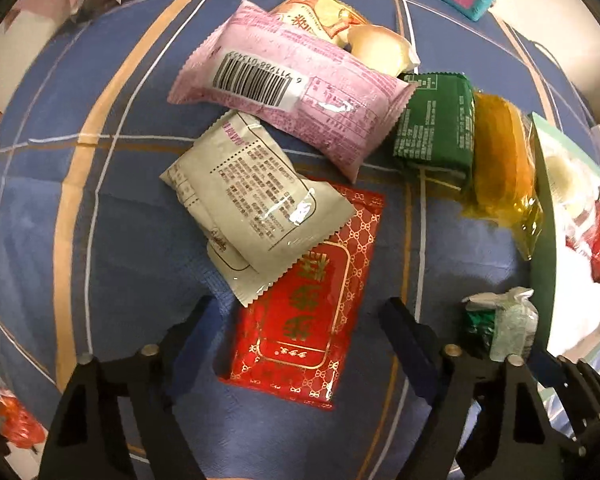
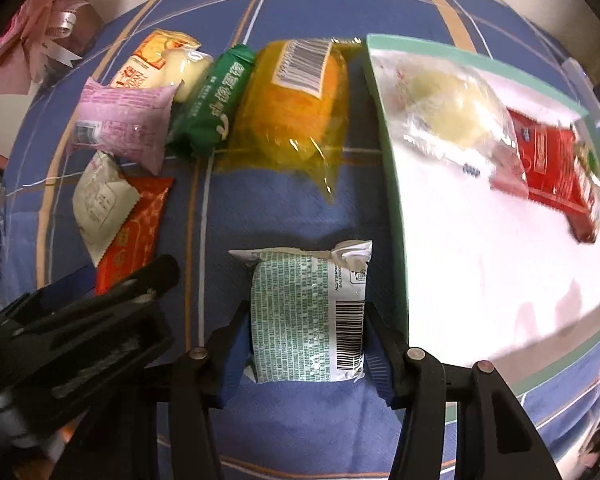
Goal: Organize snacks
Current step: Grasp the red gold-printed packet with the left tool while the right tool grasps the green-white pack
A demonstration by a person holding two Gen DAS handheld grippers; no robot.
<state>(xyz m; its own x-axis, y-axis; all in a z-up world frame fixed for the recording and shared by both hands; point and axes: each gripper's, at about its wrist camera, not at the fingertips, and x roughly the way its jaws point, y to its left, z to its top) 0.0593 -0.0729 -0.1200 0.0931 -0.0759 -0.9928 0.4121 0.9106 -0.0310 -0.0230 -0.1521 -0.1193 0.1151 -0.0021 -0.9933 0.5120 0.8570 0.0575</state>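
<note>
Snacks lay loose on the blue cloth (image 1: 140, 240): pink pack (image 1: 288, 92), grey pack (image 1: 252, 204) overlapping the red packet (image 1: 316, 320), then green pack (image 1: 436, 124) and yellow bag (image 1: 500, 160) just beside the tray (image 2: 392, 200), which already held a white bun (image 2: 452, 108) and a red pack (image 2: 556, 168). Right gripper (image 2: 306, 320) was clamped on the white-green pack (image 2: 300, 312), just beside the tray's rim. Left gripper (image 1: 300, 320) stood part-open straddling the red packet, fingers (image 1: 404, 324) clear of it.

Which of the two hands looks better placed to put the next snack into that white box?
The right. Its tool is shut on the green-printed packet, right beside the white box. The left tool stands open over the red packet, gripping nothing, farther from the box.
</note>
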